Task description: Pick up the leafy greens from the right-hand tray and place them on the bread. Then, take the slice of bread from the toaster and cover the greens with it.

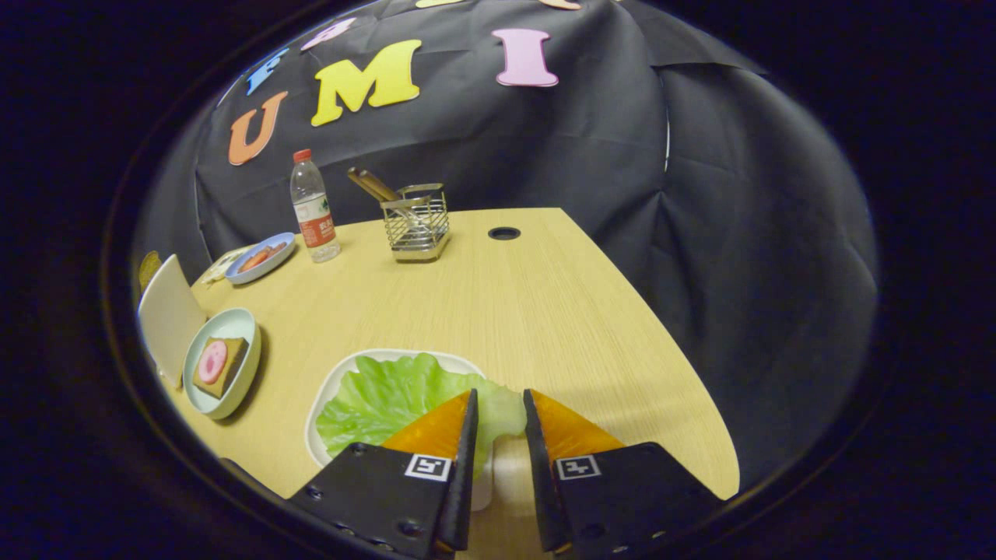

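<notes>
Gripper view looks down along the gripper (499,398) onto a pale wood-grain table (537,303), and the two fingers stand a narrow gap apart with nothing pressed between them. A pale-green, ruffled lettuce leaf (389,397) lies in a shallow white tray (342,369) at the near edge of the table; its right-hand lobe reaches into the gap just at the fingertips, while the left finger hangs over the body of the leaf. Whether either pad already touches the leaf I cannot tell. Farther left, well apart from the tray, a light-green round plate (247,323) carries a square brown slice of bread (227,375) with a pink round slice (212,360) on top of it; a white slab-like object (167,315) stands just beside that plate and may be the toaster. At the far side are a clear plastic water bottle (313,206), a wire metal utensil holder (418,222) and a blue dish (262,257) of food. The step in hand looks like the first one, taking hold of the greens. The next move probably calls for lowering a little so the leaf's edge sits fully between the pads, closing gently on the thin, floppy leaf, then lifting clear of the tray's rim before carrying it left to the bread.
</notes>
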`<state>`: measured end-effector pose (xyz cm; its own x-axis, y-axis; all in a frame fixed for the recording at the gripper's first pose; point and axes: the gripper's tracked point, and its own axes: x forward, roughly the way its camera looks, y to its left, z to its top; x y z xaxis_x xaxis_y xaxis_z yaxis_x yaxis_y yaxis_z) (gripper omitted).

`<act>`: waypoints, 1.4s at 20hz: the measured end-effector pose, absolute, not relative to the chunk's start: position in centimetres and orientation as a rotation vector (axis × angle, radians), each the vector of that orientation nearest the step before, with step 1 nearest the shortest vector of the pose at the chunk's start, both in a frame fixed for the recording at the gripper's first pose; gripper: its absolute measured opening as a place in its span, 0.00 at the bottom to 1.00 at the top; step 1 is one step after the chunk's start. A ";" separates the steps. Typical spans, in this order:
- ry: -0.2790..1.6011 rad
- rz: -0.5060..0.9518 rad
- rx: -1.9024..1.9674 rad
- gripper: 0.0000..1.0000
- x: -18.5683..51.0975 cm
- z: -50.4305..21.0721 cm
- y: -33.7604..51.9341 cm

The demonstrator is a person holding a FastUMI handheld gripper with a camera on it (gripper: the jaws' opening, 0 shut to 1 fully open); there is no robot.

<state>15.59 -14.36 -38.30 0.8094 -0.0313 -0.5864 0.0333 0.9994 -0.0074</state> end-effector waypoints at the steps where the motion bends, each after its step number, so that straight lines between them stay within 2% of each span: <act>1: 0.625 -0.036 0.000 0.09 15.7 -38.3 -14.4; 2: 0.628 -0.031 0.000 0.08 15.6 -38.1 -14.1; 4: 0.623 -0.023 0.017 0.00 15.3 -37.3 -13.8; 13: 0.520 0.024 0.074 0.00 14.9 -29.9 -11.7; 21: 0.479 0.009 0.032 0.00 14.0 -24.7 -8.5; 28: 0.443 0.049 -0.009 0.00 13.4 -20.3 -0.4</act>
